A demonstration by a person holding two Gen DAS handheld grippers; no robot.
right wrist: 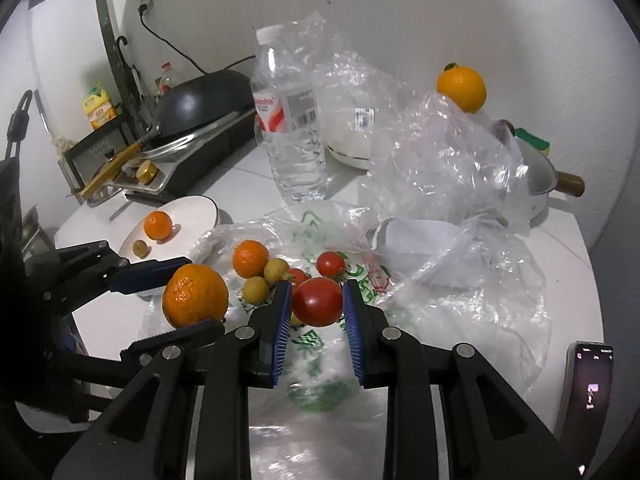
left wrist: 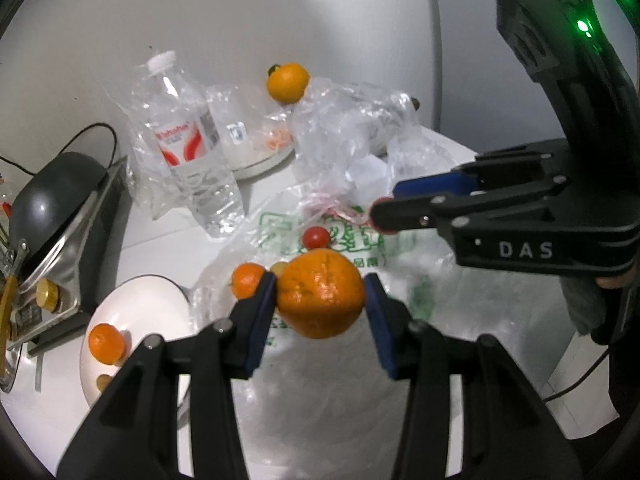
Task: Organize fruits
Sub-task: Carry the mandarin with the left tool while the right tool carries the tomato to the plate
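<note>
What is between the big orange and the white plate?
In the right wrist view, only the left gripper's blue finger crosses between the big orange and the white plate.

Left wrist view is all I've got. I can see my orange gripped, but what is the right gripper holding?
Observer: The right gripper is shut on a red tomato.
Operator: Anything on my far right to avoid?
Observer: A phone lies there, screen lit.
Operator: What's behind the crumpled plastic?
Observer: A white pot with a wooden handle.
</note>
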